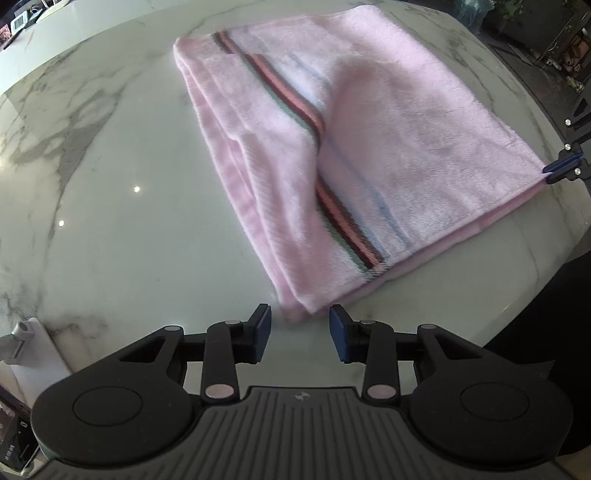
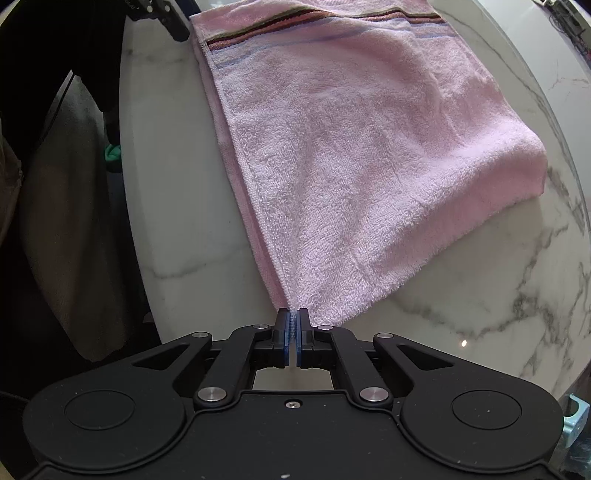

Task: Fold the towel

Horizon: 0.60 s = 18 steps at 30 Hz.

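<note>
A pink towel [image 1: 388, 140] with a dark, coral and green stripe band lies folded over on the white marble table [image 1: 110, 206]. My left gripper [image 1: 300, 332] is open and empty, its blue pads just short of the towel's near corner. My right gripper [image 2: 293, 332] is shut on the towel's [image 2: 351, 155] corner, pinching the top layer between its blue pads. It also shows in the left wrist view [image 1: 554, 170] at the towel's far right corner. The left gripper shows dark at the top left of the right wrist view [image 2: 173, 22].
The table edge [image 2: 136, 206] runs close along the towel's left side in the right wrist view, with the person's dark clothing [image 2: 55, 184] beyond it. A white stand [image 1: 26, 343] sits at the left near edge. Shelves with clutter [image 1: 546, 37] stand behind the table.
</note>
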### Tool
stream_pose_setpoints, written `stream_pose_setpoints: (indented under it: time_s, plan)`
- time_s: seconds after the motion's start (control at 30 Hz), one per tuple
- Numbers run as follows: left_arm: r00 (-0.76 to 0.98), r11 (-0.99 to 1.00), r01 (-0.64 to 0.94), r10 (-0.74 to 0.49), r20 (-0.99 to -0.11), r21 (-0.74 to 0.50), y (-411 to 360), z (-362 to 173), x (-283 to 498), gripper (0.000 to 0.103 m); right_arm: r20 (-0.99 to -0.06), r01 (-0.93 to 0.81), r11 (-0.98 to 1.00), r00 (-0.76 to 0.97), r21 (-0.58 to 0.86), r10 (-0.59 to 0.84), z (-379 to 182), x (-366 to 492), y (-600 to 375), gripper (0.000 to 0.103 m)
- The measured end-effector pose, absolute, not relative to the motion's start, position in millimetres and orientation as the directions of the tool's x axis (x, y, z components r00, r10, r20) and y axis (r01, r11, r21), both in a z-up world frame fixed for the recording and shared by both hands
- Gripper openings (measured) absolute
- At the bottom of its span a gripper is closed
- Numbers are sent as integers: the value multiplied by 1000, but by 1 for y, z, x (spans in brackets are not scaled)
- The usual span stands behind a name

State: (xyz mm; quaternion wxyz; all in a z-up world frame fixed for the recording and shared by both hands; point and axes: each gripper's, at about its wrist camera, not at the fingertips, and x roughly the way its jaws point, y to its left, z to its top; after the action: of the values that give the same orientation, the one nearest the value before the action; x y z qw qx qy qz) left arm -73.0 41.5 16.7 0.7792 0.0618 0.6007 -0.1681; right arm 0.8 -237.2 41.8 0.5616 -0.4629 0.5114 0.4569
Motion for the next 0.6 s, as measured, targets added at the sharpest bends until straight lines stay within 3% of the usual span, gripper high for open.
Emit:
stream_pose_setpoints:
  time_s: [0.1,0.2,0.27,0.33,0.6]
  plan:
    - [220,935,337,-195,-956,-113,43,17,-73,34,-998,-986,165,44,-36,42,33,-1,-238,3]
    - [216,931,332,-232,-948,-152,48,24,-73,34,-1000,-989,147,-21,20,-4,25,-5,-237,12]
    - [239,929,335,-243,-940,-155,49,36,-73,34,-999,-988,144,-54,52,-9,29,-6,-240,28]
    - [253,927,332,-263,-931,-172,51,47,-69,34,-998,-983,169,-65,68,19,38,-1,-242,33]
    - [288,941,300,-247,-925,-157,45,67,-34,34,-987,-957,290,49,-2,154,73,28,-238,33]
